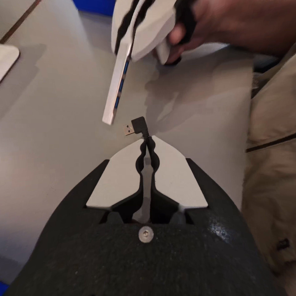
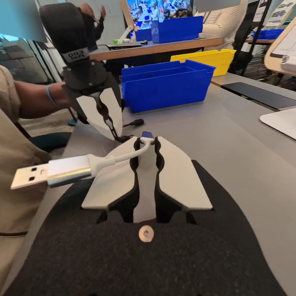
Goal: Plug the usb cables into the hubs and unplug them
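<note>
My left gripper (image 1: 148,138) is shut on a black USB cable just behind its right-angle plug (image 1: 134,127), whose metal tip points left. My right gripper (image 1: 126,54) comes in from the top of the left wrist view, shut on a slim white USB hub (image 1: 114,91) with blue ports along its edge. The hub's free end hangs just above and left of the plug, apart from it. In the right wrist view my right gripper (image 2: 147,139) clamps the hub (image 2: 147,136), seen end-on. The hub's own short white lead and silver plug (image 2: 48,173) trail left. The left gripper (image 2: 116,135) is close by.
All this is over a grey table (image 2: 216,144). A blue bin (image 2: 165,89) stands behind, with a yellow bin (image 2: 208,60) beyond it. A loose black connector (image 2: 136,122) lies near the bin. A white slab (image 2: 280,123) and a black pad (image 2: 259,94) are at right. A person's arm (image 2: 40,99) is at left. The grippers' ends are close to 9 centimeters from one another.
</note>
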`<state>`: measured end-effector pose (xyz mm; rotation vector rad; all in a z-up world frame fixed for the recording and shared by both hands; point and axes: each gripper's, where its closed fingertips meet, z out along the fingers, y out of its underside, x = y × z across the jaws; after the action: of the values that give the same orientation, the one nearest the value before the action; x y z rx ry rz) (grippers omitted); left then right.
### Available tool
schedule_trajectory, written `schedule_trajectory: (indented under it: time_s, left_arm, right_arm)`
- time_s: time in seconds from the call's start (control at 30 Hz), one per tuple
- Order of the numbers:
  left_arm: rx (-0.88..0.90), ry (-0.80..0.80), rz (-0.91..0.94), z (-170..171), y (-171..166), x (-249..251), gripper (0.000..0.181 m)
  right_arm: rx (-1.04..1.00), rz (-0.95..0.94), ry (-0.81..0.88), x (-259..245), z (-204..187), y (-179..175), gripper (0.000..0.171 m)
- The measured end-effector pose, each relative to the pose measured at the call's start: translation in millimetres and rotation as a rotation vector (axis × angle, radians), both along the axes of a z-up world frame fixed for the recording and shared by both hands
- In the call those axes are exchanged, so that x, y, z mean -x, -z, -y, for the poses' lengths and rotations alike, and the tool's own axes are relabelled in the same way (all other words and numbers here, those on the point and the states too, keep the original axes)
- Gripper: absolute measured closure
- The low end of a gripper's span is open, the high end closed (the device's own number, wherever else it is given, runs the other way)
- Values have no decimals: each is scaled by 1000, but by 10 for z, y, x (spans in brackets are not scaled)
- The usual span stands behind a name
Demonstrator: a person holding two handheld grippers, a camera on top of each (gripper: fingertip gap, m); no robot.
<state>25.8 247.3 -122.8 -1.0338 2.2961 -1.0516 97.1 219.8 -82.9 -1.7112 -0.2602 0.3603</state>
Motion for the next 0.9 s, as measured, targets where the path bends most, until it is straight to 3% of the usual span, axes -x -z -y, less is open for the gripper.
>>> schedule_trajectory:
  time_s: [0.07, 0.27, 0.9]
  left_arm:
    - [54, 43, 41, 55, -208, 10, 178]
    - [203, 173, -1, 197, -410, 130, 179]
    - [105, 311, -93, 192, -335, 203, 178]
  right_arm:
    - [-13, -61, -36, 39, 10, -46, 154]
    - [-29, -214, -144, 131, 48, -127, 154]
    - [-15, -205, -250, 312, 92, -104, 154]
